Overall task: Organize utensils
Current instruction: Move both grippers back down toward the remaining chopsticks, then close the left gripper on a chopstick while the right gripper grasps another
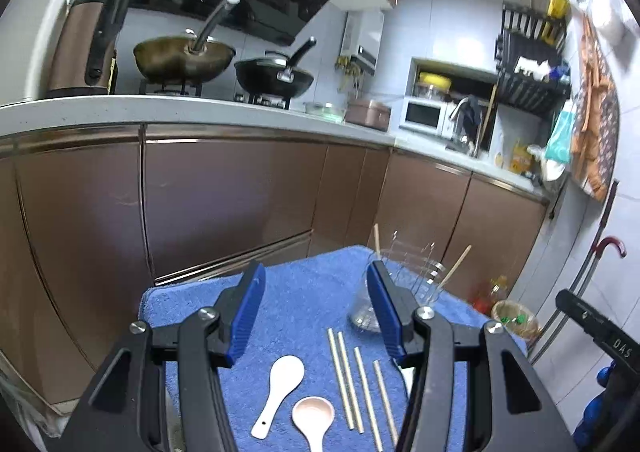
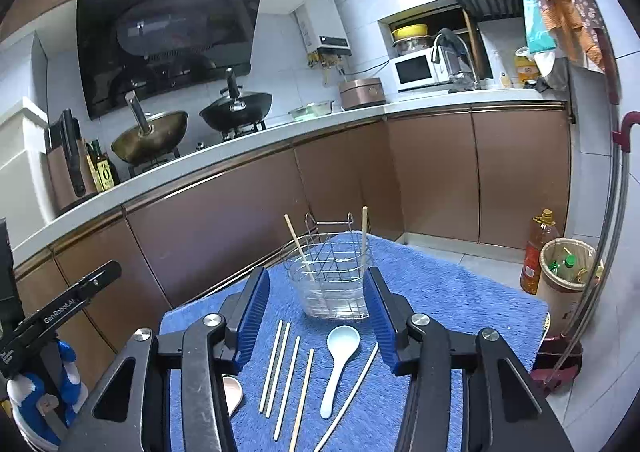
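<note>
Utensils lie loose on the blue towel point(image 2: 460, 304), all placed here relative to the wire caddy point(image 2: 332, 284) standing at the towel's far end: 4 chopsticks point(image 2: 286, 368) in a near-parallel row in front of it, a pale blue spoon point(image 2: 340, 356) in front and slightly right, a 5th chopstick point(image 2: 352, 392) angled just right of that spoon, nearly touching its handle. In the left wrist view a white spoon point(image 1: 280, 388) and a pink spoon point(image 1: 314, 418) sit left of the row, further from the caddy. 2 chopsticks point(image 2: 298, 248) already stand in the caddy, leaning apart. Left gripper point(image 1: 316, 312) hovers over the towel, jaws moderately wide, nothing between them. Right gripper point(image 2: 318, 316) same, jaws part-open and empty, framing the caddy base. Sorting looks barely started. Risks: thin chopsticks lying flat on thick pile, so pads may close over 1 and miss, or grab 2 at once since the first pair lie nearly touching. Glossy spoons likely slip or pivot in a pinch near the bowl. Caddy looks light and wiry, so a low approach or a stick jabbed against its rim could tip or shove it off the far edge. Both grippers work over the same patch, so a clash is possible.
</note>
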The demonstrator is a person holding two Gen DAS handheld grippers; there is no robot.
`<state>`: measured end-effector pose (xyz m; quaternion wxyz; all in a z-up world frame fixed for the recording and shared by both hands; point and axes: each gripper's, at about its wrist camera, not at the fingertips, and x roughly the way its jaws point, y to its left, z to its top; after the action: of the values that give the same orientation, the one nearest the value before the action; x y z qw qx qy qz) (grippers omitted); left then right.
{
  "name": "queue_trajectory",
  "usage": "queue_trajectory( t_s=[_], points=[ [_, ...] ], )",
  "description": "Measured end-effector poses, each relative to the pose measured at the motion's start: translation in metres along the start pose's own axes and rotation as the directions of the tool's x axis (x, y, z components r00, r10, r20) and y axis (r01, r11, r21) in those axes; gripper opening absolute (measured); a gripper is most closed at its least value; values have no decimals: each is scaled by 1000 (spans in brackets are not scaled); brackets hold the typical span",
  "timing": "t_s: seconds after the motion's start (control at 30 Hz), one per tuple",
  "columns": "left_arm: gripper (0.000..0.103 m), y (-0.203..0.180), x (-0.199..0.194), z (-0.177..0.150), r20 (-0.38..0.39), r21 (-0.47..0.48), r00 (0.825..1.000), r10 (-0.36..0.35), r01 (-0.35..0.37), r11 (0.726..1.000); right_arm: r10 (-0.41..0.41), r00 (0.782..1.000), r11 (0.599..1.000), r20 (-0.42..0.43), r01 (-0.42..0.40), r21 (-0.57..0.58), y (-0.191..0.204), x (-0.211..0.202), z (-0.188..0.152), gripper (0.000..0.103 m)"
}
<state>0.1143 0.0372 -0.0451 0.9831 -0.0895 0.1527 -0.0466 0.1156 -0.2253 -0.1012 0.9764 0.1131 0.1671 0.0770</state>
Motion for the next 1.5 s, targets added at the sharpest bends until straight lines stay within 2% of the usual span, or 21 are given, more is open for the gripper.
queue_trajectory(
  t_s=[0.1,0.3,0.53,0.73,0.87,0.97,1.23,1.37,1.5],
  points=[
    [51,2,-12,3,24,-2,1000,-7,7,1000,-3,1000,1000,17,3,10,-3,-11,0,46],
    [51,3,-22,8,-11,1,1000,-24,24,1000,-3,999,1000,32,3,10,-4,-23,-2,46],
    [51,6,-7,-1,-120,-26,991,-60,58,998,-10,1000,1000,17,10,19,-10,-22,-7,46],
    [51,8,19,-18,-239,-66,967,-89,76,995,-39,997,998,-66,41,37,-22,-4,-17,46],
    [51,11,46,-30,-337,-121,931,-138,103,987,-40,986,997,-164,51,59,-30,17,-27,46],
    [50,13,69,-39,-411,-156,896,-167,112,981,-23,974,997,-226,41,73,-35,31,-34,46],
    [50,8,128,-58,-530,-192,823,-204,118,974,13,935,993,-354,30,117,-48,70,-49,37],
    [43,5,160,-62,-583,-171,788,-195,116,978,16,902,993,-432,37,115,-54,100,-55,28],
    [35,5,195,-70,-647,-186,735,-202,105,977,26,857,992,-515,42,120,-60,132,-66,24]
  ],
)
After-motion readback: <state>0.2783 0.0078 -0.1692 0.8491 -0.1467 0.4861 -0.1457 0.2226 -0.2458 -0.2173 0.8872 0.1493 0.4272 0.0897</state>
